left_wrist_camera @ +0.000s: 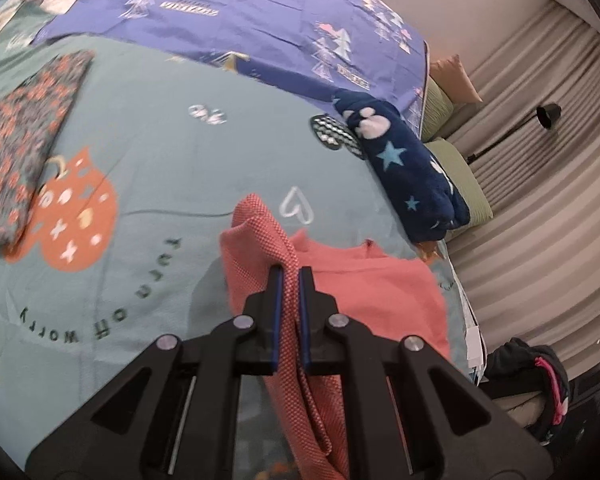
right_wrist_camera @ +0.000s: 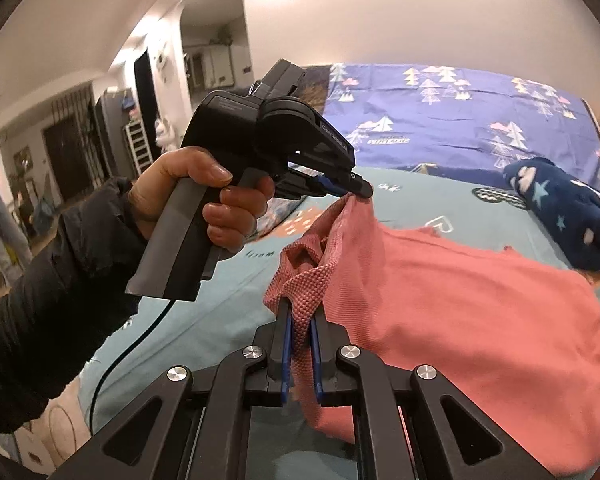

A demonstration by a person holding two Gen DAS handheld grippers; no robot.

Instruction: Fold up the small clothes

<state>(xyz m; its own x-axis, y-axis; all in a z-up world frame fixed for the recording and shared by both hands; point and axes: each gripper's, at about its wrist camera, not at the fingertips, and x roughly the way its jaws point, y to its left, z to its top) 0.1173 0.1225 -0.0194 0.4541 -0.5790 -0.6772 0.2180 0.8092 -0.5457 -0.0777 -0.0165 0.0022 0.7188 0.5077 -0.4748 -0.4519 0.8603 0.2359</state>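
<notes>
Both tools clamp the pink garment — left tool raised, right tool below.

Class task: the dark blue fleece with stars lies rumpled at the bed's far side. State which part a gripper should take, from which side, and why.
Probably the near, lower end of the dark blue fleece, where it bunches into thick rolls. Come from the open teal bedspread side, fingers straddling one roll; pillows crowd the far side. Both the left gripper and right gripper are shut on the pink garment.
</notes>
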